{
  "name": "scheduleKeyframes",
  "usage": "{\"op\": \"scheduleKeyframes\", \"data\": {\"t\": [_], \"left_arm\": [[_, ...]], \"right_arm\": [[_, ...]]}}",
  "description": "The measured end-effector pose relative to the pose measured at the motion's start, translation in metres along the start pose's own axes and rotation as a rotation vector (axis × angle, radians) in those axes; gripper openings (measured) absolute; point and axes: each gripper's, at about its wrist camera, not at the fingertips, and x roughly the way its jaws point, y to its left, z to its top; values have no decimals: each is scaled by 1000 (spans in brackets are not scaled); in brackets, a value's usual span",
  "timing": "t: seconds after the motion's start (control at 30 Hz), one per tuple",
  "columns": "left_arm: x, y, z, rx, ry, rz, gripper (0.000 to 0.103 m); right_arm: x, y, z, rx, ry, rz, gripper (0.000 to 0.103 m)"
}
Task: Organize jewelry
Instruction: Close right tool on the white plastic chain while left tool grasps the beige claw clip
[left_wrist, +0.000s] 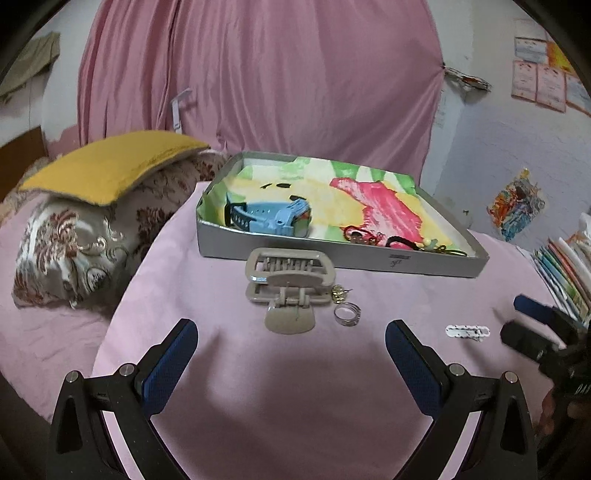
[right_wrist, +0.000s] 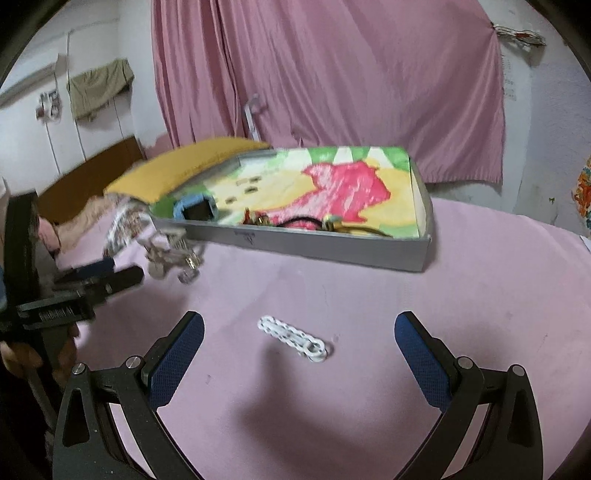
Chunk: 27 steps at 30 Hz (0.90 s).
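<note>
Looks about halfway through, judging by what's in vs out. Already sitting in the grey box (left_wrist: 369, 260), centre of the left wrist view: one blue watch (left_wrist: 273, 218) at its left end, plus a tangle of red, black and gold bits (left_wrist: 391, 240) at the lower right of the box. Can't count that tangle, too small and bunched up.

Still out on the pink cloth (left_wrist: 258, 387), so still to go:
- one beige hair claw clip (left_wrist: 286, 288), just in front of the box wall, mid-frame
- one small gold piece (left_wrist: 338, 293), touching or nearly touching the clip's right side, hard to say which
- one silver ring (left_wrist: 347, 314), just below that gold piece
- one white chain bracelet (right_wrist: 291, 338), off on its own, dead centre of the right wrist view

So four loose, one watch plus a cluster stowed.

Left gripper (left_wrist: 291, 343): spread wide, nothing in it, lower middle of its frame with the clip and ring just ahead. Right gripper (right_wrist: 299, 339): also spread wide and empty, bracelet lying on the cloth between the blue pads (right_wrist: 177, 354), not pinched. Probably next up for grabbing, that one. Right view a bit blurry on the left side, so no details on the clip from there.
</note>
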Motion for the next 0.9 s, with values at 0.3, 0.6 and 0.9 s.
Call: {"op": "scheduleKeyframes", "data": {"t": [0.3,0.6,0.9], "left_arm": [[17,8,5,-35,73,12,102],[29,12,13,-32,115,29,95],[40,10,20,-11,133,35,88]], "right_arm": [[19,3,-1,-11,98,27,74],[23,9,-2,-38,113,0,29],[33,25,9,-106,142,-9,14]]}}
